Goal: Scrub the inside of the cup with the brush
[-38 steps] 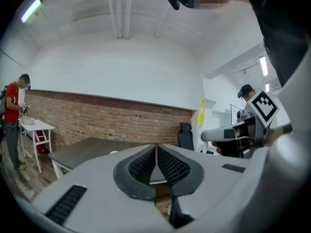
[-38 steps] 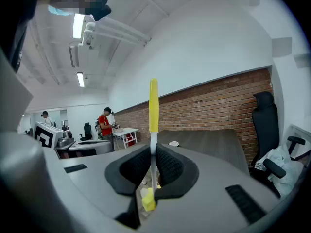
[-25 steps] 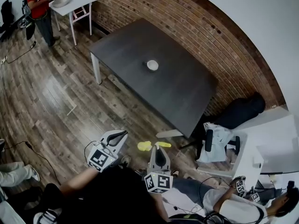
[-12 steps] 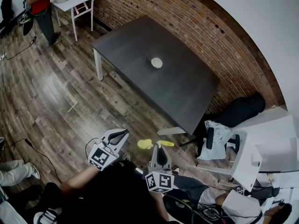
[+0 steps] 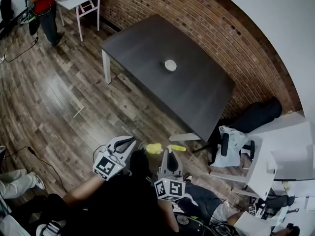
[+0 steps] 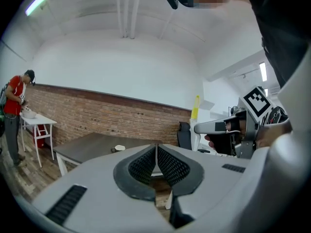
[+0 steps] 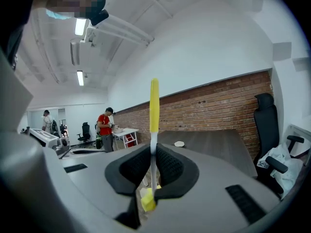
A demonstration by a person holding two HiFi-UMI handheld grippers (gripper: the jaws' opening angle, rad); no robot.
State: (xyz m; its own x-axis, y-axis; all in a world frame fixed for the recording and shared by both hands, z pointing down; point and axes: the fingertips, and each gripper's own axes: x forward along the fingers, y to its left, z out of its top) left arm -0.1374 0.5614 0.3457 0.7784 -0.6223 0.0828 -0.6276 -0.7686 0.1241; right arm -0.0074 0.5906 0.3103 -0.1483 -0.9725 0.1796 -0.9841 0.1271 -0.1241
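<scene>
Right gripper is clamped on the brush, handle crosswise to the jaws. Left gripper is closed on nothing. Cup sits on the table, well ahead, roughly in line with the right.

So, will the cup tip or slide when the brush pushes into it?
Likely it slides: the cup looks small and light, alone on a smooth dark table. It seems low, so tipping is less likely. The shut left gripper is not steadying it.
</scene>
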